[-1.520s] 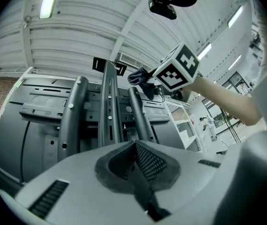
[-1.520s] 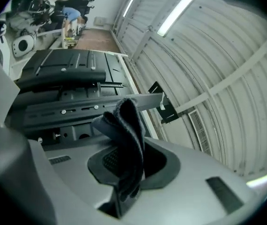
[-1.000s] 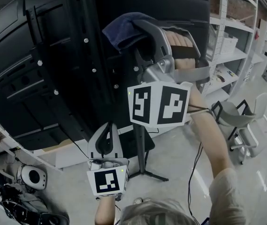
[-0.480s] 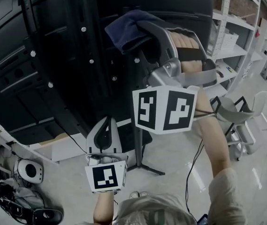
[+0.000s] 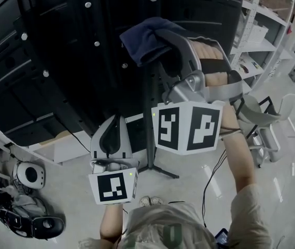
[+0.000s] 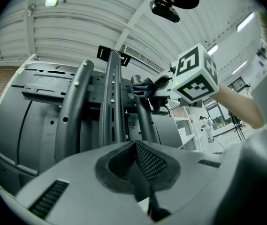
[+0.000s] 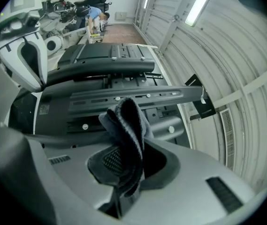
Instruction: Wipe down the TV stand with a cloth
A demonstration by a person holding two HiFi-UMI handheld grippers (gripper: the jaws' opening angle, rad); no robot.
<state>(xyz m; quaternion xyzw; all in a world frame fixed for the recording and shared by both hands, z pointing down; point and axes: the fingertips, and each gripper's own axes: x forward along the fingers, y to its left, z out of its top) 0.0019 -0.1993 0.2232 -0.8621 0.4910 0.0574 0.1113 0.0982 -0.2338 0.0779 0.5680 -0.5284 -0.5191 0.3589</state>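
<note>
A black metal TV stand (image 5: 142,77) with bolted uprights rises in front of me, carrying the back of a dark screen (image 5: 43,45). My right gripper (image 5: 160,45) is raised high and shut on a dark blue cloth (image 5: 142,38), which presses against the stand's central column. In the right gripper view the folded cloth (image 7: 126,125) stands up between the jaws, just before the stand's rails (image 7: 124,95). My left gripper (image 5: 111,139) hangs lower, shut with nothing in it, its jaws pointing up at the stand's uprights (image 6: 112,102).
The stand's legs (image 5: 157,167) spread over a pale floor. White shelving (image 5: 264,30) stands at the right with a grey chair (image 5: 264,118) beside it. Helmets and gear (image 5: 28,201) lie at the lower left. A cable (image 5: 209,180) trails over the floor.
My right gripper with the cloth has slid down and slightly right along the column. The left gripper shifted a little left and lower in view.
</note>
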